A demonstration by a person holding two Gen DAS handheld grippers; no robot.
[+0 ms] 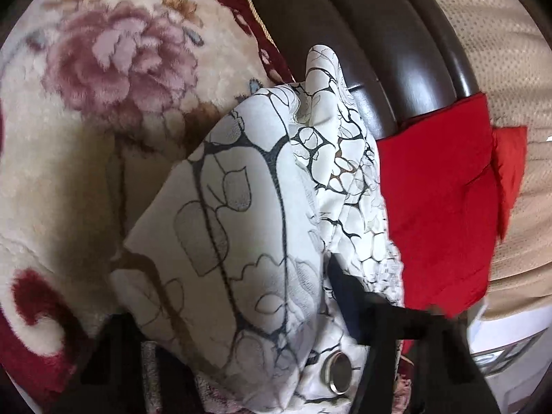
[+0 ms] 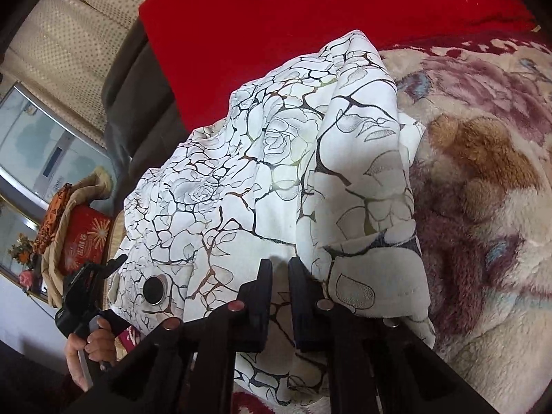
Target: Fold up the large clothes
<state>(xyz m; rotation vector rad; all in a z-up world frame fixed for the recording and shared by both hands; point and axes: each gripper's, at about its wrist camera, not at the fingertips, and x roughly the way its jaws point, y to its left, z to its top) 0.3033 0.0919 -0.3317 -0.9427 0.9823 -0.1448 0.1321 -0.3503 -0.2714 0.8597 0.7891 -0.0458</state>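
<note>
left wrist: close, looking down on white garment | right wrist: close, opposite side | shared: garment, floral blanket

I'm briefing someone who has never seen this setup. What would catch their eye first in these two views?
The white garment with black vein-like rose print lies bunched in the middle of both views, a round metal snap near its lower left edge. Behind it a bright red cloth drapes over the dark sofa back. Under everything lies a plush cream blanket with big mauve flowers.
</note>
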